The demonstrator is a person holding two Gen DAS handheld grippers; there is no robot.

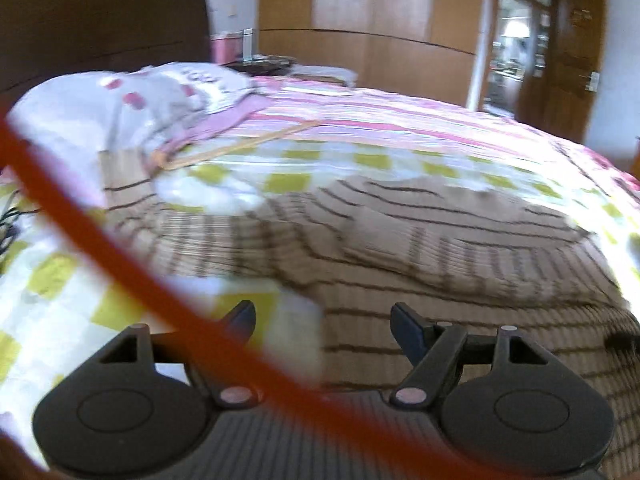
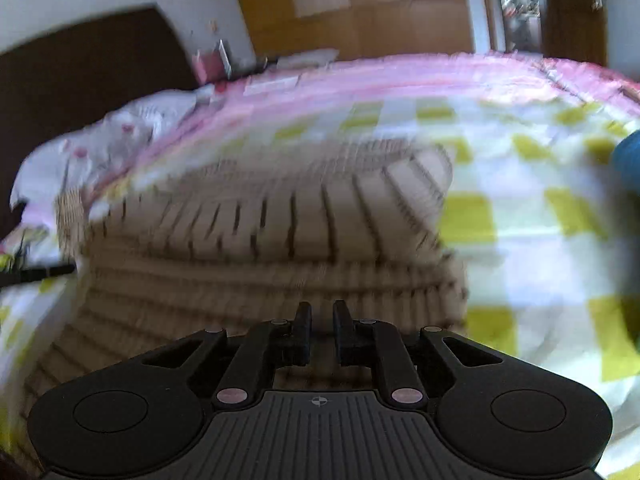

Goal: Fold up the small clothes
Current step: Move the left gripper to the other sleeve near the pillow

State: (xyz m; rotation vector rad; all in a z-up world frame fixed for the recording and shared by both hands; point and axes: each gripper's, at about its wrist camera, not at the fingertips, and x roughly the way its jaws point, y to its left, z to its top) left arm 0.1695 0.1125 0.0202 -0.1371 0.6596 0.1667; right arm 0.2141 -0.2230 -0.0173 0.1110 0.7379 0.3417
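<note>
An orange cord (image 1: 132,264) slants across the left gripper (image 1: 322,326), whose fingers stand wide apart and empty. The brown striped garment (image 1: 400,264) lies partly folded on the checked bedspread (image 2: 532,216); open checks stretch rightward. The right gripper (image 2: 322,320) hangs above it, fingers slightly parted, holding nothing.

Daylight floods both views, brightest over the white and yellow-green checked bedsheet (image 1: 304,168), which washes out near the right rim. The brown striped knitted garment (image 2: 280,232) smears with motion blur, worse in the right wrist view. A thick red cord (image 1: 132,264), out of focus, crosses the left wrist view. Fisheye bending curves the orange-brown wooden wardrobe (image 1: 400,40) beyond the sheet; corners go dark.
</note>
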